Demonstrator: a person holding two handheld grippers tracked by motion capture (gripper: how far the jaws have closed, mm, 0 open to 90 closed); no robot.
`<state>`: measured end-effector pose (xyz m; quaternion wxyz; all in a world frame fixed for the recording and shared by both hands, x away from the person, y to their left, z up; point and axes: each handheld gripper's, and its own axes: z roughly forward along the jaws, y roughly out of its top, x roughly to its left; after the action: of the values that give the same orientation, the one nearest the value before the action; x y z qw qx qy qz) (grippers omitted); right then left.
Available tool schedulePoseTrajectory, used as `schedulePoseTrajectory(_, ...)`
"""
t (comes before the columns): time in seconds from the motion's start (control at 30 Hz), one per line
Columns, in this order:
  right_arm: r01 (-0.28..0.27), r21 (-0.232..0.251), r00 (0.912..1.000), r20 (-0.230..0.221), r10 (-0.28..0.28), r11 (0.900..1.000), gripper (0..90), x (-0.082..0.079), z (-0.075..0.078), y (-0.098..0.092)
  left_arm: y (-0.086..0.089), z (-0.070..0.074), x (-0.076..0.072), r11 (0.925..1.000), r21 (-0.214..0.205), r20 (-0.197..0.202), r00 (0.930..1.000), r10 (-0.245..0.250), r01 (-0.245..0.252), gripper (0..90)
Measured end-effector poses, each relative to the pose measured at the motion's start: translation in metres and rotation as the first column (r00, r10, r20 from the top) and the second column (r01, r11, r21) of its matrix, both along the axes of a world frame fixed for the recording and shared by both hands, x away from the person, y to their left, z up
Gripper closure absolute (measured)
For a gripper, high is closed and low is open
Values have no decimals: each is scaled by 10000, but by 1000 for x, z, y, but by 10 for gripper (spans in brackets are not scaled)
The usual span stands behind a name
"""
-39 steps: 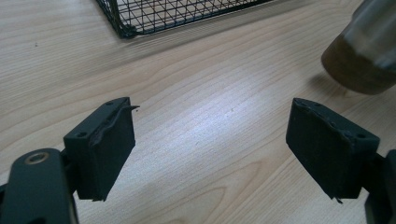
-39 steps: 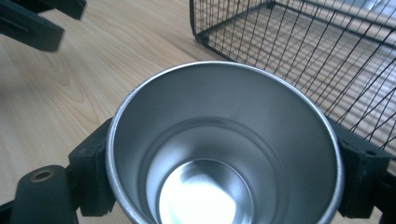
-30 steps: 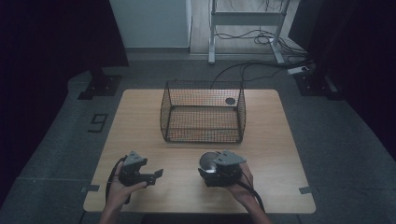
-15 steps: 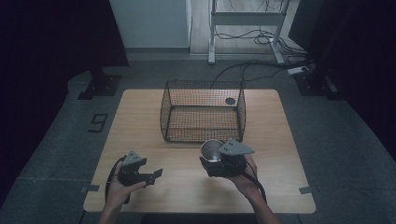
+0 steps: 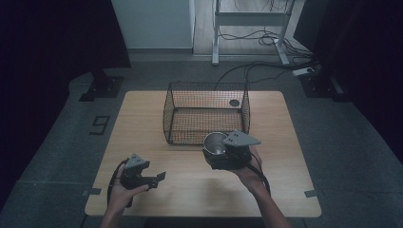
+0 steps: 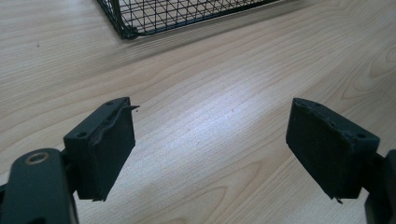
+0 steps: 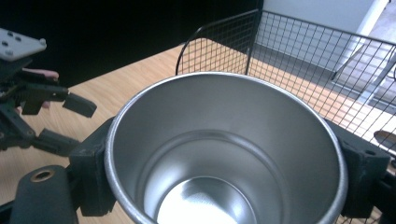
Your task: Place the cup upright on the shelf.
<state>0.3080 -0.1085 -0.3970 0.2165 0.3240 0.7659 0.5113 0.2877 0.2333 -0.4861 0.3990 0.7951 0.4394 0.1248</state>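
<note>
The left gripper (image 5: 160, 177) hovered low over the near left of the worktop (image 5: 280, 123), its fingers (image 6: 106, 151) spread wide with nothing between them. To its right, the right gripper (image 5: 219, 153) had its fingers (image 7: 91, 172) clamped on the steel cup (image 7: 224, 154), held mouth up above the worktop just in front of the wire basket (image 5: 207, 114).

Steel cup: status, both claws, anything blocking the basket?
Right claw shut on steel cup, held off the table. Left claw open, empty, over bare table. Wire basket just ahead, nothing between.
</note>
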Motion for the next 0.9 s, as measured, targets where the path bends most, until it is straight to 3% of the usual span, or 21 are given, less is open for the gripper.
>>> schedulePoseTrajectory(0.23, 8, 64, 10000, 87, -9, 10000, 142, 14, 14, 6, 2, 1, 0, 10000, -12, 19, 10000, 21, -21, 159)
schedulePoseTrajectory(0.9, 402, 241, 9991, -105, -400, 9989, 142, 52, 26, 14, 4, 3, -1, 10000, -43, 17, 10000, -6, 6, 158)
